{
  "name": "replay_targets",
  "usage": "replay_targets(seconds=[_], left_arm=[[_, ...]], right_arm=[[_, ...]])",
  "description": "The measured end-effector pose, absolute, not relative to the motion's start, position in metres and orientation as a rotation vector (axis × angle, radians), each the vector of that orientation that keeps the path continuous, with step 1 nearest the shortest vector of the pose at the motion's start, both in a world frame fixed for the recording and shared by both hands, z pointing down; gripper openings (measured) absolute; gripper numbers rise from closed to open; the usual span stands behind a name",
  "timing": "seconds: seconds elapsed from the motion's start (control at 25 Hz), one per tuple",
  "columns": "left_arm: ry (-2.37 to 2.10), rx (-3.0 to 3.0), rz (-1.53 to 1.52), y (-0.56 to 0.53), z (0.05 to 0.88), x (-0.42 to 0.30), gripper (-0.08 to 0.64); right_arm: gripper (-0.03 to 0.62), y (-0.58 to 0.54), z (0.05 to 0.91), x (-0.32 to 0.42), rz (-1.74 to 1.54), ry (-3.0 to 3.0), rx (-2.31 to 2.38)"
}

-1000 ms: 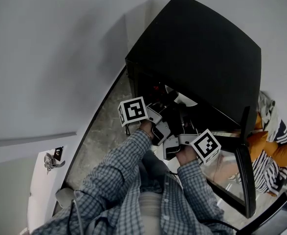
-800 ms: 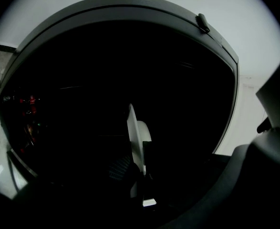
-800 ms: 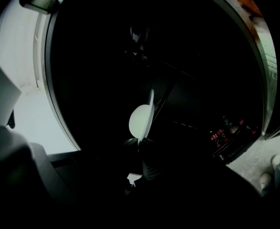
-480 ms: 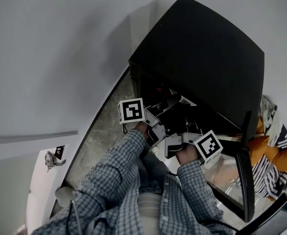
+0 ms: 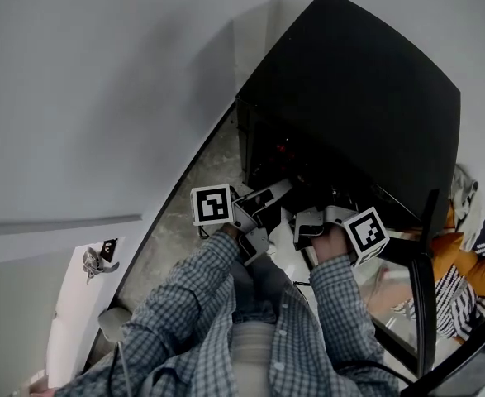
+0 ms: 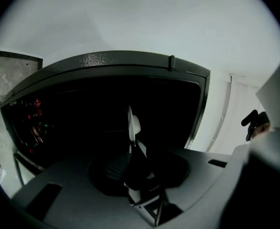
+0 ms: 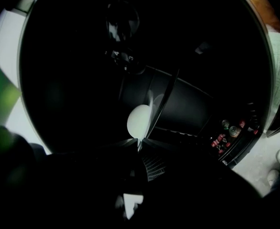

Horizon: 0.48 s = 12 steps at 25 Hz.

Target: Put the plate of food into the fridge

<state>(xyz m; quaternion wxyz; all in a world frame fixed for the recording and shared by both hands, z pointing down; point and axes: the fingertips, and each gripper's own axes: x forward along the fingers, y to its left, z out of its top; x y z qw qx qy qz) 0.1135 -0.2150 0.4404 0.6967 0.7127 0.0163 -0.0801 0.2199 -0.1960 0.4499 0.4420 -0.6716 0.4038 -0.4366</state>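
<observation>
2 tongs: the left tongs point(image 6: 131, 128) and the right tongs point(image 7: 140, 132) are each pressed together and hold nothing.
Change: 1 second ago both reached into the fridge point(image 5: 358, 98) beside a pale plate rim. Now they sit pulled back near the person, outside the opening.
Plate of food: not visible now, presumably left inside the dark interior.
Door point(image 5: 424, 304): open, at the right.
Meaning: placement looks done, and closing the door likely remains.

- We wear a long-sleeved checked shirt point(image 5: 225, 329), seen below the fridge point(image 5: 349, 98)
- Our left gripper point(image 6: 131, 125) and right gripper point(image 7: 142, 123), towards the fridge, are grey, each with a black-and-white marker cube point(image 5: 212, 205)
</observation>
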Motion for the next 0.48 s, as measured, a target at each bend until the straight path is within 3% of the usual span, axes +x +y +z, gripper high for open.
replay_targets(seconds=[0.48], left_arm=[[0.003, 1.576, -0.194, -0.205, 0.442, 0.063, 0.094]], right_arm=[[0.032, -0.208, 0.451, 0.232, -1.039, 1.072, -1.705]])
